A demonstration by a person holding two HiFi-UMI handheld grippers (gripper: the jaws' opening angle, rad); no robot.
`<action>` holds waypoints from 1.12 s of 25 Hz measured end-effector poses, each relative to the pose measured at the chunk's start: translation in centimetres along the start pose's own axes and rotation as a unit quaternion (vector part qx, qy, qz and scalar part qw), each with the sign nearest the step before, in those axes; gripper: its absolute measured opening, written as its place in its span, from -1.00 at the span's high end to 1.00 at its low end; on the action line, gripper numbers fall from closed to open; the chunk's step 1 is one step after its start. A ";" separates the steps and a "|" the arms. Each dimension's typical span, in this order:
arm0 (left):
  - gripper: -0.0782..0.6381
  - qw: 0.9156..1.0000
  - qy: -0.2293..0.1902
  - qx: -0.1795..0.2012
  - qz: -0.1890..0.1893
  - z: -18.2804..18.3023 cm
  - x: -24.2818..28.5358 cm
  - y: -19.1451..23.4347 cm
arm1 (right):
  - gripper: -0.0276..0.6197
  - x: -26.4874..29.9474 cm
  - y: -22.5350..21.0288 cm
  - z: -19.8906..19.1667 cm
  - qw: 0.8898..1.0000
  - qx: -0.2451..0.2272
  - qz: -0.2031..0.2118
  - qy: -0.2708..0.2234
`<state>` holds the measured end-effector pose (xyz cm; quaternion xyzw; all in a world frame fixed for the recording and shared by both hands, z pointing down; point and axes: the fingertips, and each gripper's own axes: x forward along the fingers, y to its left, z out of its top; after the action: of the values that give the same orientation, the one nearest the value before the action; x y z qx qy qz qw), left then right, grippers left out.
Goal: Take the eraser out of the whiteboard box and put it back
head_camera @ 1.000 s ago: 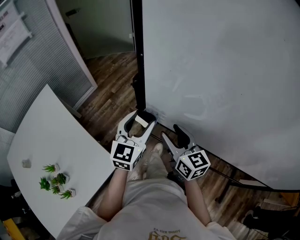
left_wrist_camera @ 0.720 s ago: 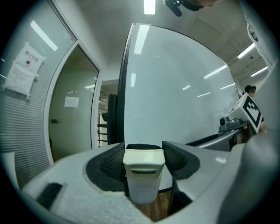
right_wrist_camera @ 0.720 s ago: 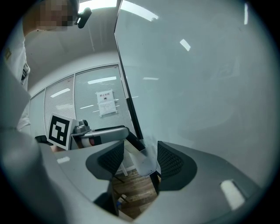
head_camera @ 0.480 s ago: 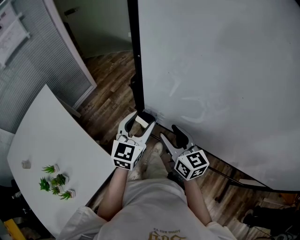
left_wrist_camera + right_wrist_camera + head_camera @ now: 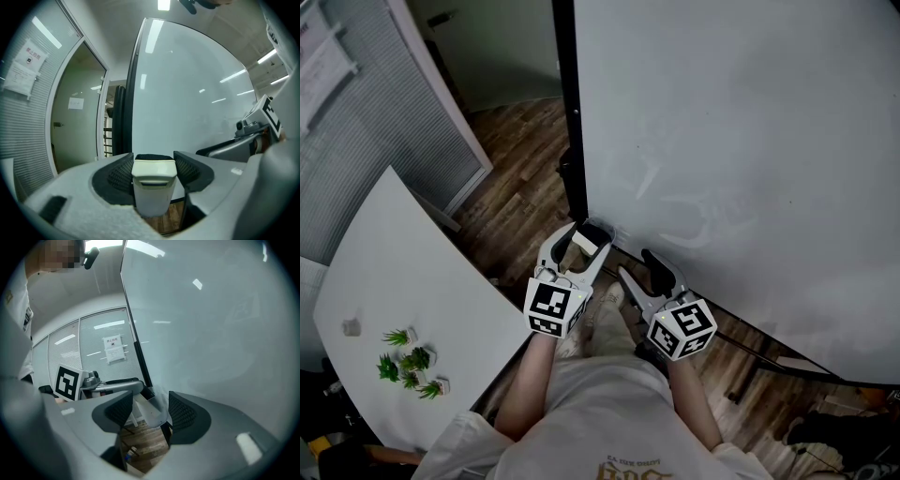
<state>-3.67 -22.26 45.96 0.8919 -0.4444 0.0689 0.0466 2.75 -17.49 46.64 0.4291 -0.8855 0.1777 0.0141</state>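
At the lower left corner of the whiteboard, hardly anything has shifted over the last second: the left claw stays clamped on the eraser, parked just off the board's dark edge. The right claw waits beside it with its jaws apart and nothing between the pads. So the eraser looks already taken out, and putting it back seems the step in hand, not yet done. The whiteboard box, a clear little tray at the board's corner, shows past the right claw's jaws, near the left claw. Gripped at both sides, the eraser is a cream plastic block with a ridged front and a dark felt face along its far edge.
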 end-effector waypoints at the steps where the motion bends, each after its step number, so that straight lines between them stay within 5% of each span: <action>1: 0.04 1.000 0.001 -0.001 0.000 -0.1 0.1 0.0 | 0.18 0.0 -0.1 0.0 1.000 0.000 0.000 0.000; 28: 0.02 0.999 0.008 -0.035 -0.014 -1.7 1.2 0.1 | 0.18 0.6 0.0 -0.3 1.000 0.001 0.002 0.011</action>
<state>-3.17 -23.02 47.84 0.8955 -0.4333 0.0597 0.0822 2.34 -17.91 47.03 0.4251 -0.8861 0.1834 0.0226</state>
